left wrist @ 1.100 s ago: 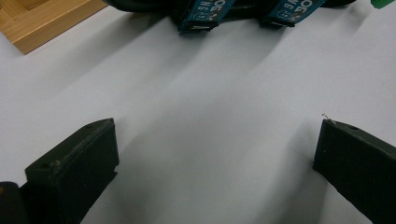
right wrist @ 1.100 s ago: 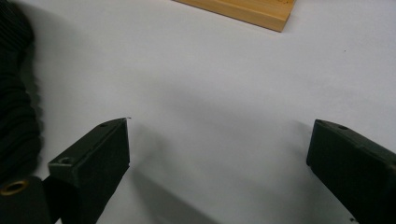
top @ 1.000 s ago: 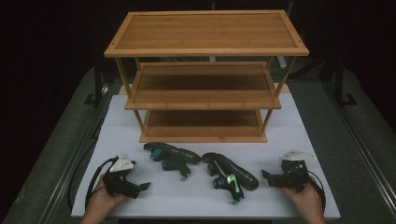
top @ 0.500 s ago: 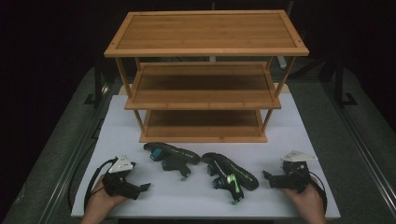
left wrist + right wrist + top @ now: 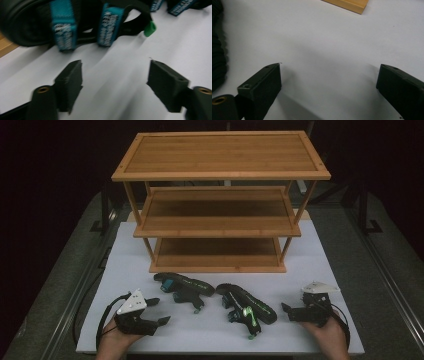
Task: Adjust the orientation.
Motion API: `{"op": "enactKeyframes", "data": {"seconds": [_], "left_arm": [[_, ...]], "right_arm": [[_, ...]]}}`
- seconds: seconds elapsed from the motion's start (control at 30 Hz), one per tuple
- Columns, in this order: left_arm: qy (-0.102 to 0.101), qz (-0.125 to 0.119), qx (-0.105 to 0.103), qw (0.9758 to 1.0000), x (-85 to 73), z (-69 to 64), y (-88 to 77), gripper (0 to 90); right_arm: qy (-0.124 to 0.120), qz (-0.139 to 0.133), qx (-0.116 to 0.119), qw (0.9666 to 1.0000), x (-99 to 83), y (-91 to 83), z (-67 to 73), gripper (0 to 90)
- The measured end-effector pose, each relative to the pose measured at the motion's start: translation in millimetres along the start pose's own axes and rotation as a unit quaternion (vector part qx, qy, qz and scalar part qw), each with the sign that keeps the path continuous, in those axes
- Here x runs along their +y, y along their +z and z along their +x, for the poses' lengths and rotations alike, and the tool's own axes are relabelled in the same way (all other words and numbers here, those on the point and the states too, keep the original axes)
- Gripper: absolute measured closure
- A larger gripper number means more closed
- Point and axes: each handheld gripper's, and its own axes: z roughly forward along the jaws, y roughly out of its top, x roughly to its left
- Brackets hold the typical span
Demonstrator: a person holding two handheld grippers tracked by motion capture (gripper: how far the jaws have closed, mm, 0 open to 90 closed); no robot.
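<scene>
Black jaws of your left gripper (image 5: 159, 311) have just been closing but stand apart with nothing between them; the left sandal (image 5: 184, 288) lies just beyond, near the rack.

Your right gripper (image 5: 286, 308) rests with jaws wide over bare mat, the right sandal (image 5: 246, 305) beside it. To take the left sandal cleanly, square the jaws across one teal strap (image 5: 62, 23) or the sole edge before closing, since the straps look soft and likely to slip. Both sandals sit on a white mat (image 5: 130, 265) before a three-tier bamboo shoe rack (image 5: 220, 156), shelves bare; the surroundings are dark.
</scene>
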Motion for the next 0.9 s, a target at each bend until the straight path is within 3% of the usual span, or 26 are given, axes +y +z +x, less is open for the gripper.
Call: {"op": "enactKeyframes", "data": {"seconds": [0.17, 0.37, 0.53, 0.8, 0.9], "left_arm": [[0.015, -0.008, 0.015, 0.9997, 8.9, -4.4, 7.2, 36.3], [0.022, -0.007, 0.017, 0.9996, 13.9, -2.6, 18.9, 40.5], [0.041, -0.003, 0.041, 0.9983, 16.8, -1.2, 30.2, 43.1], [0.035, -0.015, 0.064, 0.9972, 21.3, -1.6, 33.5, 51.8], [0.041, -0.025, 0.059, 0.9971, 22.0, -4.9, 33.1, 55.4]], "right_arm": [[0.000, 0.000, 0.000, 1.0000, -0.1, 0.0, 0.0, 5.2], [0.000, -0.001, 0.000, 1.0000, -0.1, 0.0, 0.0, 5.2], [0.000, -0.001, 0.000, 1.0000, -0.1, 0.0, 0.0, 5.2], [0.000, -0.001, 0.000, 1.0000, -0.1, 0.0, -0.1, 5.2], [0.000, -0.001, 0.000, 1.0000, -0.1, 0.0, 0.0, 5.2]]}}
